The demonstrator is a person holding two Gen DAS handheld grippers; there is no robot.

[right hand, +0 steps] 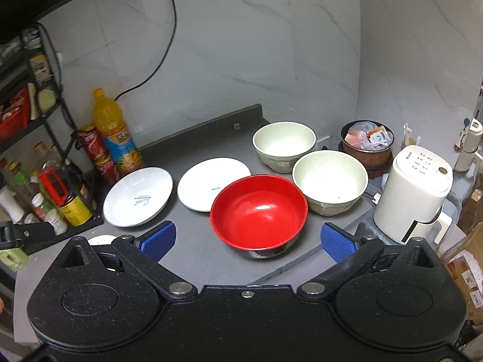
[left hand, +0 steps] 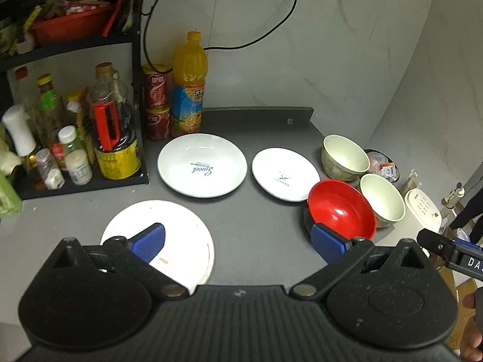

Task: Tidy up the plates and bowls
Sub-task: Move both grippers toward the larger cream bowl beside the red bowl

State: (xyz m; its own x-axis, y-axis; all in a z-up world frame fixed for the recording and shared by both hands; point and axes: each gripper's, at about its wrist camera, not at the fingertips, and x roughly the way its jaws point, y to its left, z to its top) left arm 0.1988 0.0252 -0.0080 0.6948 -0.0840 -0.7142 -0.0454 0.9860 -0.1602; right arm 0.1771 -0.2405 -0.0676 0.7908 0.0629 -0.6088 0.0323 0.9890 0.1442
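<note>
Right tool (right hand: pixel 247 241) spread wide, red bowl (right hand: pixel 259 208) just ahead between its tips, left tool (left hand: pixel 238 241) spread over counter (left hand: pixel 256 226)

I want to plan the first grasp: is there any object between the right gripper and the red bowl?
Nothing visible. The right gripper is open, and the red bowl sits directly ahead between its blue pads on bare counter. The cream bowls and plates stand behind or beside it.

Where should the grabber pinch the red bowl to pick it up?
Probably the near rim of the red bowl. It sits upright and open, so one finger goes inside the wall and one outside. The right gripper, open and just in front, would come down from above.
</note>
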